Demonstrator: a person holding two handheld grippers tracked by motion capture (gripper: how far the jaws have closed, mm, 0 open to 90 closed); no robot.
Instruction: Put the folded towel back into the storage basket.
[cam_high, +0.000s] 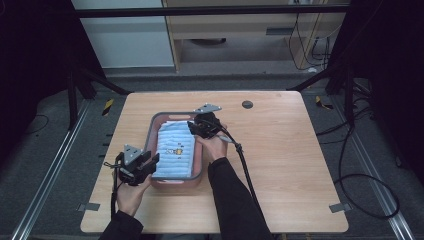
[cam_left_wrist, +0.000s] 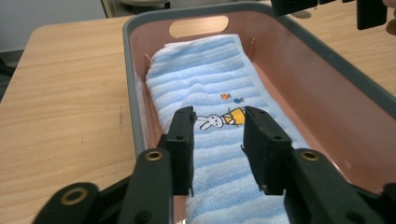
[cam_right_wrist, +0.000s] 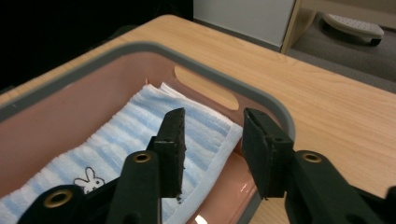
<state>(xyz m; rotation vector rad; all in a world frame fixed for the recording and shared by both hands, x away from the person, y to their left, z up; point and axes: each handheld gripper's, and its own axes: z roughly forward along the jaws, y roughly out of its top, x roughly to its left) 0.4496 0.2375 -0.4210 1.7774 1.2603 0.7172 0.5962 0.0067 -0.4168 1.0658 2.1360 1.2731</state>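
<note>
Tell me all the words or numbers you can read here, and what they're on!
There are none to read. The towel in the tray has just a bunny picture, no letters. The table and both grippers, left and right, carry no writing.

A light wooden table (cam_high: 280, 165) carries a pink plastic basin with a grey rim (cam_high: 153, 131). A small dark round disc (cam_high: 247, 104) sits in the tabletop near the far edge.

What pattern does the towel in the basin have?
Light blue and white stripes with a small rabbit picture on the towel; the left gripper view shows it best.
</note>
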